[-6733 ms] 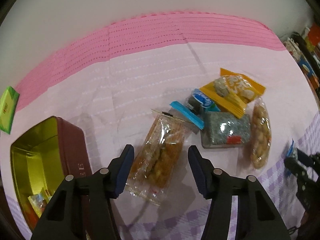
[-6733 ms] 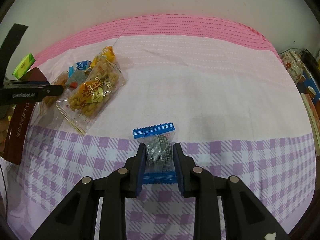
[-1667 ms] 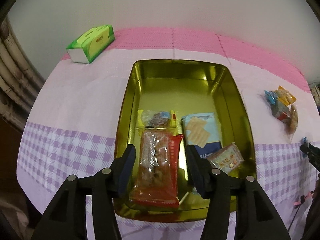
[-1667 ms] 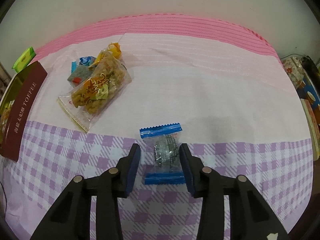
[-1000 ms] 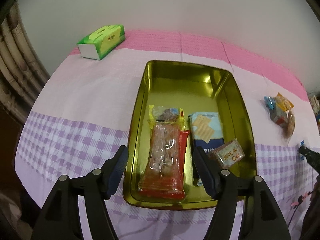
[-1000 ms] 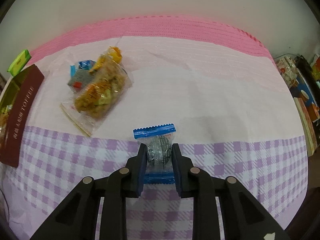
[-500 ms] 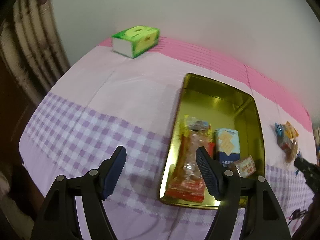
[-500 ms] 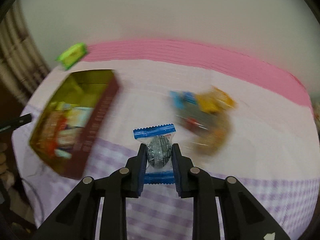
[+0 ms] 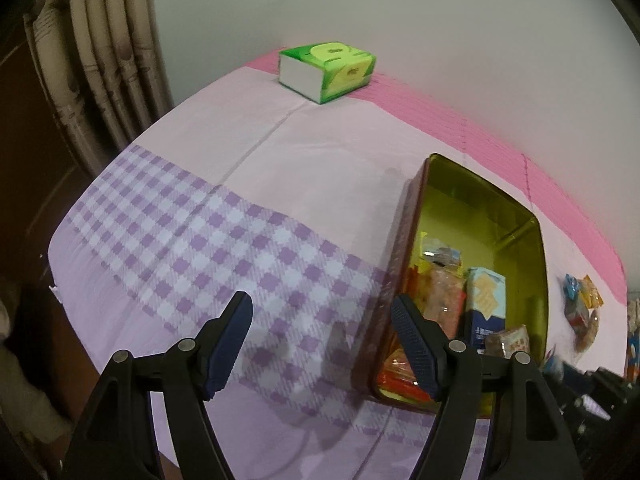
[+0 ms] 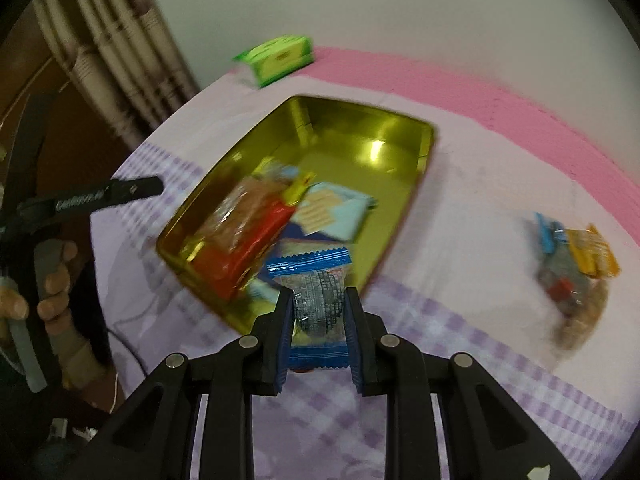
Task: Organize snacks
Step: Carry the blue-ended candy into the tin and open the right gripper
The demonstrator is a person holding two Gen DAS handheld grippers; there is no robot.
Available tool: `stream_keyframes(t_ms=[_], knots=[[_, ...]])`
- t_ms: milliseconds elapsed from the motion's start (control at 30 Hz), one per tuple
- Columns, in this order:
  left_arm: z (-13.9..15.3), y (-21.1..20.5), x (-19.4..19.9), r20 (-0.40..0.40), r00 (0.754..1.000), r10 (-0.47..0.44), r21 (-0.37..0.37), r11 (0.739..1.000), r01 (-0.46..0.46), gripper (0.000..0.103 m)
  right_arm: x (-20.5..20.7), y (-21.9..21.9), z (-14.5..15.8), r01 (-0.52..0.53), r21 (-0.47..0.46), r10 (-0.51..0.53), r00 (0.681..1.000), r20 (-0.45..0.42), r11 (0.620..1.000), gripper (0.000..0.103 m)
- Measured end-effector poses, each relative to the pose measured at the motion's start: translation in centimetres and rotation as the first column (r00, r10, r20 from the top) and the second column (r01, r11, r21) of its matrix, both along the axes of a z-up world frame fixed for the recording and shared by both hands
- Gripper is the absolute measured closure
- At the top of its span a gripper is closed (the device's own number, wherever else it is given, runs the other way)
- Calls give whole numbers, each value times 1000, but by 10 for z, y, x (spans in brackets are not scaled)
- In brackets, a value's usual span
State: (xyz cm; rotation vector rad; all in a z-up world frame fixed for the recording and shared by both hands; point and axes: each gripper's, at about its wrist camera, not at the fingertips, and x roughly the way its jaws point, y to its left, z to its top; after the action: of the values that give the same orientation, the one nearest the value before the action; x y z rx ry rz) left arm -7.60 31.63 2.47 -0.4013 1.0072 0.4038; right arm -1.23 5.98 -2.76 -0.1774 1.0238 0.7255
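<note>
Clamping a blue-edged snack packet [image 10: 318, 300] between closed jaws, the right claw [image 10: 318, 340] hovers over the near rim of the gold tin [image 10: 416, 184], above the checked cloth of the worktop [image 10: 480, 200]. The packet's pleated top edge projects forward beyond the fingertips, over the tin's interior. Inside the tin lie a red-and-clear wrapper [image 10: 240, 236] and a pale blue cracker pack [image 10: 332, 208]. A small pile of loose snacks [image 10: 576, 268] lies on the cloth, well apart to the right of the tin. The left claw [image 9: 322, 338] stands about half open with nothing between its jaws, positioned over bare checked cloth just left of the tin [image 9: 536, 240]. A green tissue box [image 9: 328, 70] sits near the far worktop edge.
</note>
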Motion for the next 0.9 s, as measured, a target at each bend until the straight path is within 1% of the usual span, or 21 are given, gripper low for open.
stream_keyframes(t_ms=[133,400,533,667,700,800,900], knots=[[0,0,0,1,1000,-3,-4,1000,3,31,-1,14,-7,-32,-10,32,999,-12,999,81],[-2,-6,3,-7,1000,-29,5,1000,29,31,3,29,-13,-36,-22,35,999,-17,999,80],[-2,-8,4,-8,999,-38,10,999,38,31,2,32,-12,-34,-28,35,999,5,999,79],[-2,-11,5,-9,999,-49,10,999,49,31,0,36,-12,-40,-32,40,999,5,999,78],[-2,-11,5,-9,998,-54,10,998,54,31,0,36,-12,-41,-32,41,999,5,999,78],[-3,-14,6,-16,998,-63,17,998,64,30,1,36,-14,-36,-27,36,999,-7,999,72],[-3,-15,7,-15,998,-68,25,997,68,30,0,34,-11,-33,-25,33,999,6,999,66]])
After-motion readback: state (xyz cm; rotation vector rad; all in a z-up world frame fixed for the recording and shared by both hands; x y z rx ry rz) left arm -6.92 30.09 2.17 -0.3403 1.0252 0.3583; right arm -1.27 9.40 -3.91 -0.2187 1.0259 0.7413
